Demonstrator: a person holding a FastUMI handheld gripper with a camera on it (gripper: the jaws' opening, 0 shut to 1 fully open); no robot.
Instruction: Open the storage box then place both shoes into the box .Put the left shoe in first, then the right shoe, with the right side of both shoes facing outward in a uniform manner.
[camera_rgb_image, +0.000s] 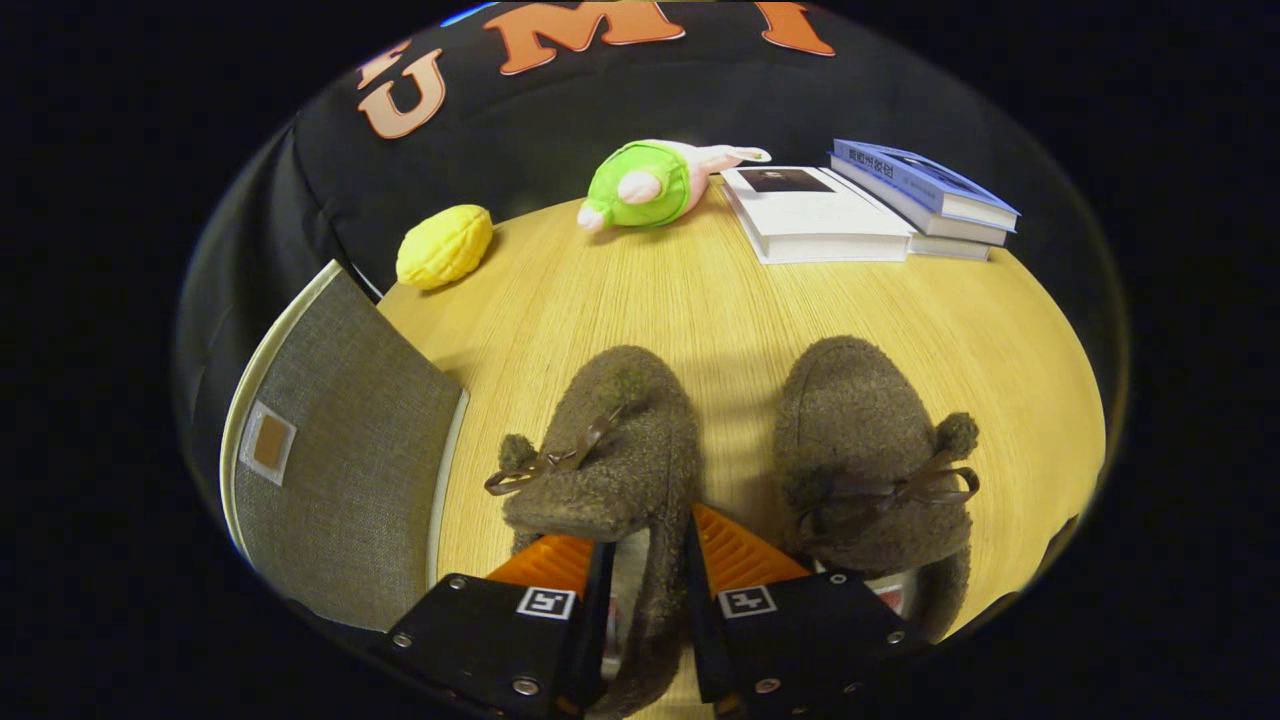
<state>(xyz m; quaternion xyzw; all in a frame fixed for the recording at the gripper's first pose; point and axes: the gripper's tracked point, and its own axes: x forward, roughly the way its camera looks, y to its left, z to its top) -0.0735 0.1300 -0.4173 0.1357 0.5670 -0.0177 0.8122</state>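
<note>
Gripping: your gripper (648, 580) has its two fingers closed on the side wall of the left shoe (610, 460), one finger inside the opening and one outside; both seem to press on the fuzzy rim, though the contact itself is partly hidden.
Left shoe: a brown fuzzy slipper with a dark bow and pompom, toe pointing far, resting on the wooden table (720, 300).
Right shoe: the matching slipper (870, 450) sits just right of your fingers, beside the left shoe but apart from it, toe also pointing far.
Storage box: the grey fabric box (340, 470) stands to your left, near the table's edge, a small square tag on its panel.
Far side: a yellow toy (445, 245) far left, a green and pink plush (650, 185) in the middle, stacked books (860, 205) far right.
</note>
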